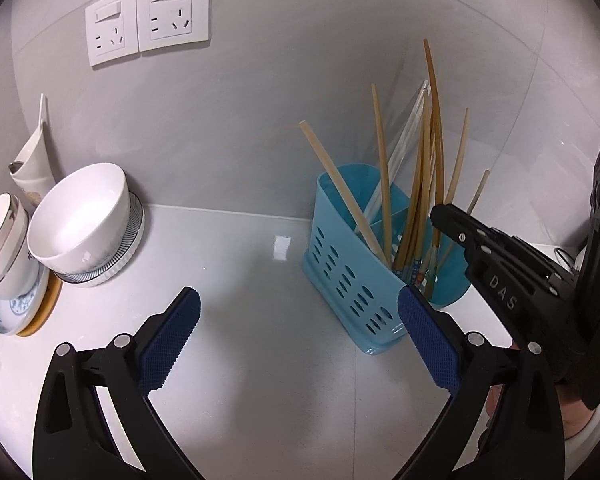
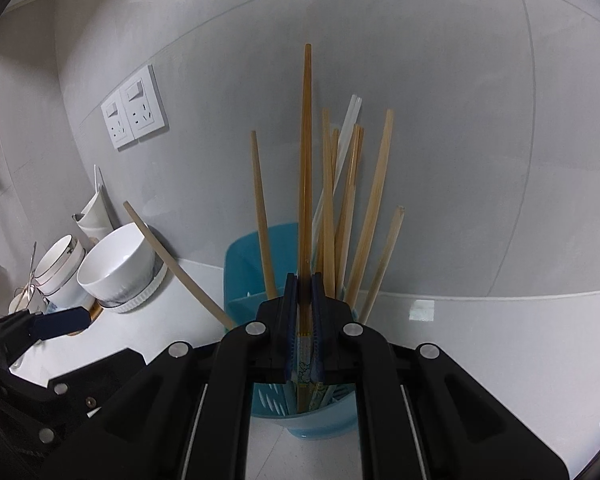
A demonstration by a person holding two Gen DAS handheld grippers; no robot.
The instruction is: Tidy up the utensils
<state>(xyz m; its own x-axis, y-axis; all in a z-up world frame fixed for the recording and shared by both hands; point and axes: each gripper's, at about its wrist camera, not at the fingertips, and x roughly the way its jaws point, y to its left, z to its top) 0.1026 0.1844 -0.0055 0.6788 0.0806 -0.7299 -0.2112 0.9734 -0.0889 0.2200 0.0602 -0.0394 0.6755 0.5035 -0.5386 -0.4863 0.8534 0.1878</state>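
Where right claw (image 2: 305,280) pinches chopstick (image 2: 306,152), its lower end half hidden.

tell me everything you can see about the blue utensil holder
The blue utensil holder is a glossy light-blue plastic caddy with rows of oval drain holes in its side and an inner divider splitting it into compartments. It stands upright on the white countertop, close to the grey wall. Many wooden chopsticks and some clear ones lean inside it. The right gripper, over its rim, is shut on one tall chopstick standing in it.
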